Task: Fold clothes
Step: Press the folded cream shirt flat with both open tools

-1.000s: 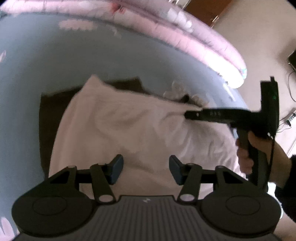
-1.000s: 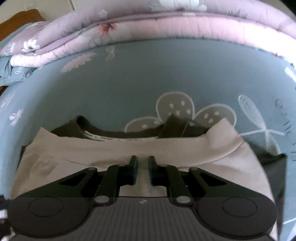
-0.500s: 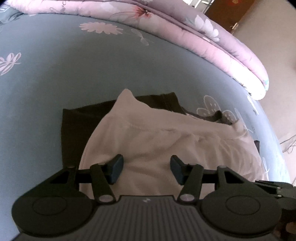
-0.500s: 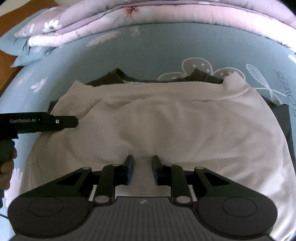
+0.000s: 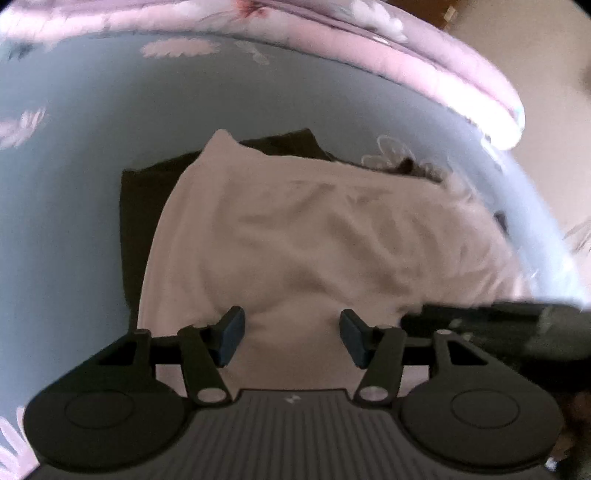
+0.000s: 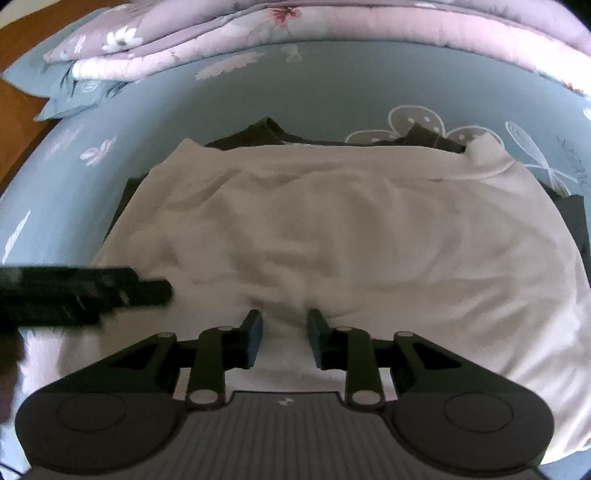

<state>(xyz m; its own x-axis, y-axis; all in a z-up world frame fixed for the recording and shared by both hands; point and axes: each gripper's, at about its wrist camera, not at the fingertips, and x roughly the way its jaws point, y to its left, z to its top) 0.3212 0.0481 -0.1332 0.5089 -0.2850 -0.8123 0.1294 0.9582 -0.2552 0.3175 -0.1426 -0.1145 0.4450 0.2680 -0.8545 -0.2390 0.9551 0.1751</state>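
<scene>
Both claws spread: left claw point(image 5: 291, 338), right claw point(image 6: 284, 338) above pale garment point(image 6: 332, 229) near edge.

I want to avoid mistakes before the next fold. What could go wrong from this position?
1. The white garment lies on a dark garment; a deep pinch might lift both layers.
2. The white cloth is wrinkled in front of the open right gripper, so creases may get folded in.
3. The open left gripper is close to the right one; they could collide.

A pale pink garment point(image 6: 332, 229) lies over a dark olive one point(image 6: 258, 133); the bed sheet point(image 6: 332, 88) is grey-blue with white flowers; the quilt point(image 6: 332, 22) pink floral.
</scene>
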